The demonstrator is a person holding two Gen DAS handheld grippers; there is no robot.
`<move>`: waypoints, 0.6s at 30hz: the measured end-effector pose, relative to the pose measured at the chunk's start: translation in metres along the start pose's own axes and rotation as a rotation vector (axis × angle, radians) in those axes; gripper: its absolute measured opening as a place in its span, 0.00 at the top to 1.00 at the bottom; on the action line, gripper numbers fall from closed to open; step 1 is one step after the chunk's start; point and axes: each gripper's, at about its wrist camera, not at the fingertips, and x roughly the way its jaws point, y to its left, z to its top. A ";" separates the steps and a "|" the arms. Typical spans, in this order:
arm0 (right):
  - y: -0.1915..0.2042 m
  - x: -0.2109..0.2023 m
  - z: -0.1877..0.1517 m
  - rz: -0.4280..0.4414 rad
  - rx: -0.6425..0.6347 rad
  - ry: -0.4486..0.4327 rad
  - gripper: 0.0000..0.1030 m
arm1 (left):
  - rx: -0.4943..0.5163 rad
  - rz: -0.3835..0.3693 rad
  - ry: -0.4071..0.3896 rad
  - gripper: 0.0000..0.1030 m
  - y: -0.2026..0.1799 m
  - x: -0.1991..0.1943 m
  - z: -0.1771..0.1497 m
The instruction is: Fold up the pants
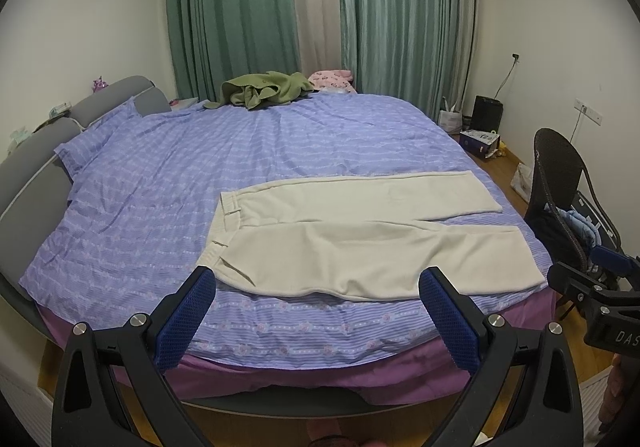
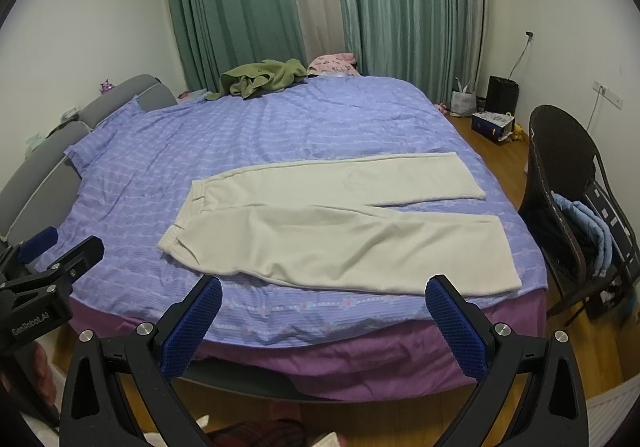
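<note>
Cream pants (image 1: 352, 235) lie flat on the purple striped bed (image 1: 160, 183), waistband to the left, both legs spread toward the right edge. They also show in the right wrist view (image 2: 332, 231). My left gripper (image 1: 320, 283) is open and empty, held off the bed's near edge just below the pants' near hem. My right gripper (image 2: 324, 291) is open and empty, also in front of the near edge. The right gripper shows at the right edge of the left wrist view (image 1: 592, 287); the left gripper shows at the left edge of the right wrist view (image 2: 52, 259).
A green garment (image 1: 264, 89) and a pink one (image 1: 332, 81) lie at the bed's far side. A grey headboard (image 1: 36, 167) runs along the left. A dark wicker chair (image 2: 560, 183) with blue cloth stands right of the bed. Boxes (image 1: 480, 141) sit on the wooden floor.
</note>
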 end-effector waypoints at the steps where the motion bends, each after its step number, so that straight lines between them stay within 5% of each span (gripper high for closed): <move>1: 0.001 0.001 0.000 -0.001 0.000 0.001 0.00 | -0.001 0.000 -0.001 0.00 0.001 0.000 -0.001; 18: 0.002 0.026 0.004 0.007 0.036 0.048 0.00 | -0.009 0.029 0.038 0.00 0.020 0.022 -0.009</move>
